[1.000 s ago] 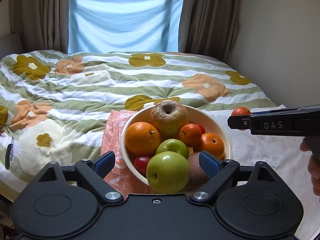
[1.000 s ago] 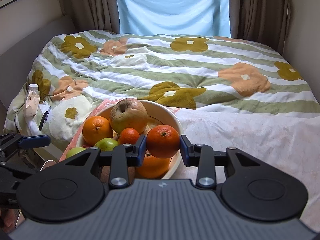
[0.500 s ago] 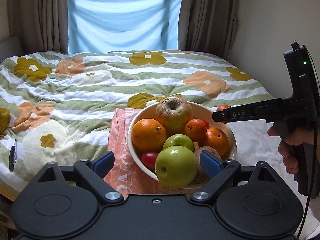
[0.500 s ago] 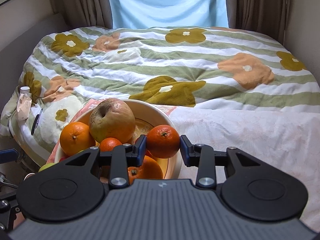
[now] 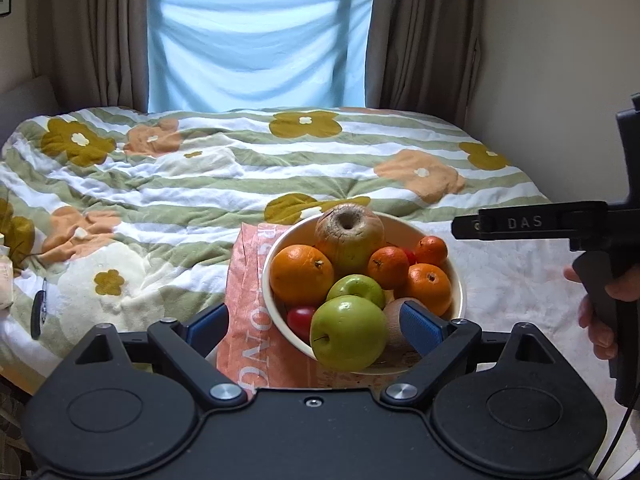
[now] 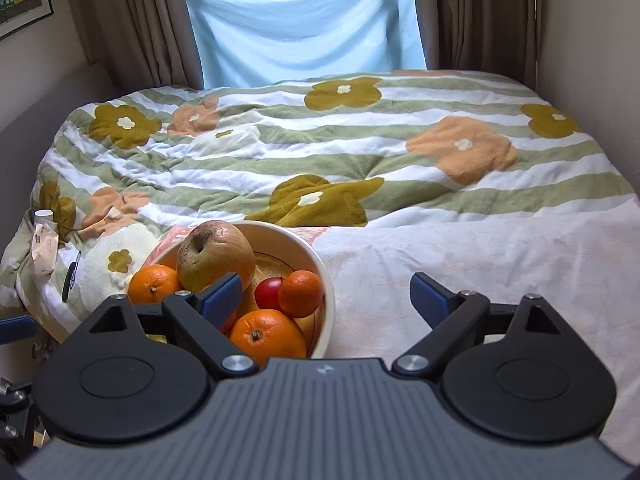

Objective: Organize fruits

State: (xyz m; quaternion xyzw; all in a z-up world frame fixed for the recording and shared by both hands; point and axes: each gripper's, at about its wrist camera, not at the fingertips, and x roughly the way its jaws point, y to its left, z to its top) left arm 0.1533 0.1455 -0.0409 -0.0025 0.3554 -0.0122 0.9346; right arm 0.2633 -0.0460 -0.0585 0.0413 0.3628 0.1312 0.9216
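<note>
1. Cream round ceramic bowl [image 6: 326, 292] of fruit sits on the striped floral quilt [image 6: 360, 152].
2. Small orange mandarin [image 6: 301, 293] lies inside the bowl's right rim, left of the right gripper [image 6: 326, 294].
3. Right gripper: jaws wide, empty.
4. Left gripper [image 5: 314, 326]: jaws wide, flanking the large green apple [image 5: 348, 338].

Bed [image 5: 224, 184]: floral striped quilt.
Near edge: orange cloth [image 5: 244, 320] under the fruit bowl [image 5: 456, 280].
Left edge: dark pen-like thing [image 5: 37, 314].

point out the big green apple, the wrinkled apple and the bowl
green apple [image 5: 348, 334], left wrist view, middle of its front face
wrinkled apple [image 6: 216, 256], right wrist view, middle of its side
bowl [image 6: 326, 312], right wrist view, right rim
</note>
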